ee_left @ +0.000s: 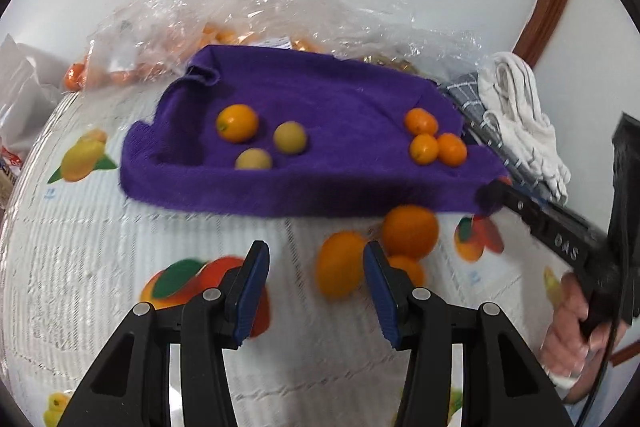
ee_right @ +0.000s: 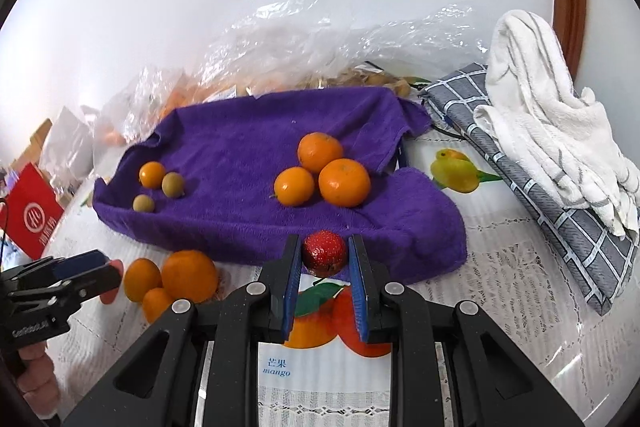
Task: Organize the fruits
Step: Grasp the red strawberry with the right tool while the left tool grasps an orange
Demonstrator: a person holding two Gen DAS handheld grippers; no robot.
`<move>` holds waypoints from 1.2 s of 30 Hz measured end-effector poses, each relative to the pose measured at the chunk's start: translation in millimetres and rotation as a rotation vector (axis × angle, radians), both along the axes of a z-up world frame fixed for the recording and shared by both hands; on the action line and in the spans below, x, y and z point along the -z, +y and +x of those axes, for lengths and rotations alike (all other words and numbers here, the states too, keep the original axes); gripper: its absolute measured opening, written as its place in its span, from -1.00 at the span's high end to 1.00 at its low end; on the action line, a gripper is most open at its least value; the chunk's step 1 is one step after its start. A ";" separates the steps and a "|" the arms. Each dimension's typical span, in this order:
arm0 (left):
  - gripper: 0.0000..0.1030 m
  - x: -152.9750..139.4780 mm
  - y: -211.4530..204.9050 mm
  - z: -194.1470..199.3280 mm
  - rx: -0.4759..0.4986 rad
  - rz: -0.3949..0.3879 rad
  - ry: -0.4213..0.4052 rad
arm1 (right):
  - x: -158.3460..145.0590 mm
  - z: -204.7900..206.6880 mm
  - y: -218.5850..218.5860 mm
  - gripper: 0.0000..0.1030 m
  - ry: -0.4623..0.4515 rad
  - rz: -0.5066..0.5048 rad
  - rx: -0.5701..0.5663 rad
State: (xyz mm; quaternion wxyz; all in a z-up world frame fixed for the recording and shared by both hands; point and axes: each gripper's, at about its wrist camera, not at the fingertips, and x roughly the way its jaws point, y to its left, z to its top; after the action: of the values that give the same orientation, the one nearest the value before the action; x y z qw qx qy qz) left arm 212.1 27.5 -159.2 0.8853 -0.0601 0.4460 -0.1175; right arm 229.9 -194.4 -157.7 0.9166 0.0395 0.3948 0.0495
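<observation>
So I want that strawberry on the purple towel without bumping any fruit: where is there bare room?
The purple towel is bare in its middle, between the three oranges on the right and the small orange with two brownish fruits on the left. Its back half is bare too. The right gripper holds the strawberry at the front edge. The tablecloth by the loose oranges is crowded.

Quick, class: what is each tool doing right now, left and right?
Left tool: open, holding nothing, oranges just ahead of it.
Right tool: shut on a red strawberry.
</observation>
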 end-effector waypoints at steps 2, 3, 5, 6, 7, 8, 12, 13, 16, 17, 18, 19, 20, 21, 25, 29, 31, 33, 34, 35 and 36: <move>0.09 5.5 -6.4 4.6 0.011 -0.005 0.010 | -1.0 1.1 -1.0 0.55 -0.003 0.013 0.003; 0.10 9.6 -8.1 5.4 0.011 -0.004 0.014 | -1.1 1.0 -1.7 0.55 -0.002 0.019 0.005; 0.11 16.4 -7.6 5.8 0.008 -0.006 0.022 | -0.6 1.2 -2.7 0.55 0.002 0.024 0.007; 0.11 19.4 -6.6 5.8 0.014 -0.018 0.023 | -0.4 1.3 -2.9 0.55 0.003 0.024 0.008; 0.12 21.3 -5.8 4.4 0.018 -0.027 0.016 | -0.1 1.2 -2.9 0.55 0.004 0.023 0.008; 0.12 21.9 -6.6 3.3 0.018 -0.025 0.012 | 0.5 1.5 -2.6 0.55 0.004 0.021 0.008; 0.39 20.1 -11.0 1.5 0.029 -0.028 -0.019 | 2.9 1.8 1.7 0.55 0.010 0.010 -0.001; 0.42 18.3 -11.7 1.3 0.027 -0.022 -0.024 | 3.2 1.5 3.8 0.55 0.008 0.005 -0.005; 0.42 13.4 -9.5 -1.3 0.004 -0.001 -0.060 | 3.9 0.5 8.2 0.55 0.002 -0.010 -0.017; 0.42 11.2 -6.6 -2.1 -0.010 0.006 -0.071 | 4.0 0.4 8.4 0.55 0.001 -0.013 -0.019; 0.42 9.9 -3.9 -2.5 -0.023 0.015 -0.078 | 4.4 0.4 9.3 0.55 0.001 -0.016 -0.021; 0.42 8.7 -0.7 -2.4 -0.047 0.032 -0.087 | 4.9 0.4 9.6 0.55 0.002 -0.018 -0.022; 0.42 8.5 2.3 -1.7 -0.068 0.043 -0.091 | 5.4 0.5 10.1 0.55 0.003 -0.019 -0.023; 0.42 8.8 4.6 -0.6 -0.086 0.057 -0.090 | 6.0 0.8 10.3 0.55 0.005 -0.021 -0.023; 0.42 14.1 6.9 4.7 -0.120 0.119 -0.075 | 9.0 2.3 10.5 0.55 0.013 -0.031 -0.019; 0.41 15.8 5.2 3.7 -0.118 0.150 -0.075 | 12.6 3.0 11.9 0.55 0.021 -0.043 -0.016; 0.41 16.9 2.8 4.3 -0.114 0.168 -0.078 | 14.5 3.9 12.3 0.55 0.028 -0.047 -0.016; 0.41 17.2 0.7 3.8 -0.114 0.177 -0.082 | 16.2 5.1 13.3 0.55 0.033 -0.052 -0.017; 0.41 17.7 -0.2 3.8 -0.114 0.183 -0.085 | 17.1 5.4 14.0 0.55 0.035 -0.055 -0.018; 0.41 17.7 -1.1 2.7 -0.114 0.187 -0.088 | 17.5 5.8 14.2 0.55 0.036 -0.057 -0.019; 0.41 17.9 -1.8 2.6 -0.114 0.193 -0.091 | 18.0 6.1 14.9 0.55 0.038 -0.059 -0.021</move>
State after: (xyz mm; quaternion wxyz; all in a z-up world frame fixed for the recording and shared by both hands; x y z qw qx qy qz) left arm 214.7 25.8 -177.1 0.9115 0.0054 0.4103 -0.0264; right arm 236.0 -179.5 -175.7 0.9092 0.0094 0.4137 0.0466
